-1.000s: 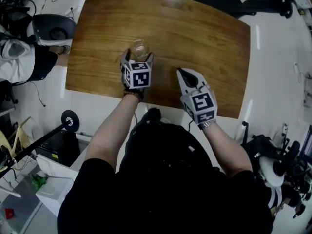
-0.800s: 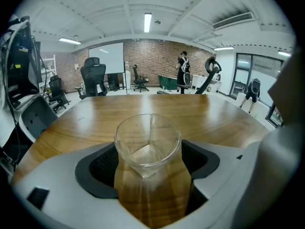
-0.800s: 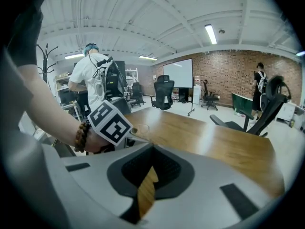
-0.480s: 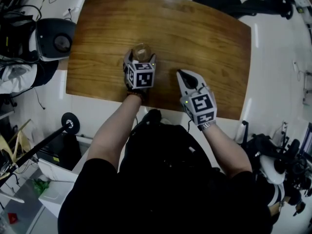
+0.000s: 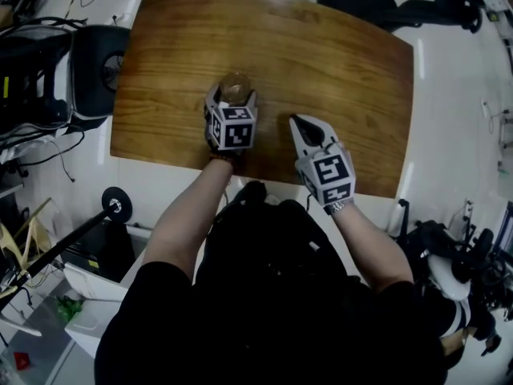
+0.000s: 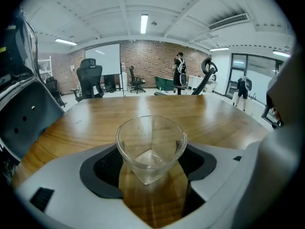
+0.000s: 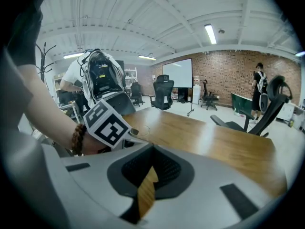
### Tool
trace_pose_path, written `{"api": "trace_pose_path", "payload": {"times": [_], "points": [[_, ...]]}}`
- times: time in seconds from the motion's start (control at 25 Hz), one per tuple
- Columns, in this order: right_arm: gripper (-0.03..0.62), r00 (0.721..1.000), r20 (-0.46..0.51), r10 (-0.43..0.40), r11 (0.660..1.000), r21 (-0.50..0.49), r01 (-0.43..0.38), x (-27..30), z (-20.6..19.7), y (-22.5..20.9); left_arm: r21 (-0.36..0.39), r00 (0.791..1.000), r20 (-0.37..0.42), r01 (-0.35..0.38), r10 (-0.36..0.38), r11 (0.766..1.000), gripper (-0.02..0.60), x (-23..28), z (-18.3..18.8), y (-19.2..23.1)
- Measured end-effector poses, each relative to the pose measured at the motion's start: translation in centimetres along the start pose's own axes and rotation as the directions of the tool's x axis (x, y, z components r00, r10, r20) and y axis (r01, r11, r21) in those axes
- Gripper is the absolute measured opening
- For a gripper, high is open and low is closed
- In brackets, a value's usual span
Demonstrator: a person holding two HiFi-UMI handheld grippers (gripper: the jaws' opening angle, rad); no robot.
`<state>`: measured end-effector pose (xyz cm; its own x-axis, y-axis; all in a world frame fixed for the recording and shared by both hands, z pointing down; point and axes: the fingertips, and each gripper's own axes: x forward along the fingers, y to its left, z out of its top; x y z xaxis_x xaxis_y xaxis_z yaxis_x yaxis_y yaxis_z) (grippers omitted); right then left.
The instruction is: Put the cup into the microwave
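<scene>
Left gripper view, left gripper (image 6: 151, 171) closing around cup (image 6: 151, 144) (jaws wide)

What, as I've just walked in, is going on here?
A person holds a gripper in each hand over a brown wooden table. The left gripper has just been closing its jaws round a clear glass cup that stands on the table; a firm grip isn't certain. The right gripper is beside it, shut and empty.
</scene>
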<state>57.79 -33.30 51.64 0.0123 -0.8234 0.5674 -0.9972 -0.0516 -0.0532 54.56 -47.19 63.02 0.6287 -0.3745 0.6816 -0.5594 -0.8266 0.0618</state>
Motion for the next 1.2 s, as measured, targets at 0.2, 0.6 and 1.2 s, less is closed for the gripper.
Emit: {"api": "trace_pose_path", "payload": {"times": [0.2,0.6,1.2], "points": [[0.000,1.000,0.007,0.017,1.000,-0.007,-0.017,-0.1,0.4,0.7,-0.025,1.000,0.010,-0.005,0.005,1.000,0.353,-1.0,0.2,0.0],[0.000,0.995,0.014,0.096,0.994,-0.053,-0.096,-0.7,0.4,3.4,-0.043,0.996,0.076,-0.051,0.054,0.998,0.353,-4.3,1.1,0.8],[0.000,0.964,0.027,0.265,0.953,-0.162,-0.257,-4.7,-0.2,7.7,-0.179,0.969,0.083,-0.217,0.234,0.960,0.353,-13.0,-3.2,1.5]]}}
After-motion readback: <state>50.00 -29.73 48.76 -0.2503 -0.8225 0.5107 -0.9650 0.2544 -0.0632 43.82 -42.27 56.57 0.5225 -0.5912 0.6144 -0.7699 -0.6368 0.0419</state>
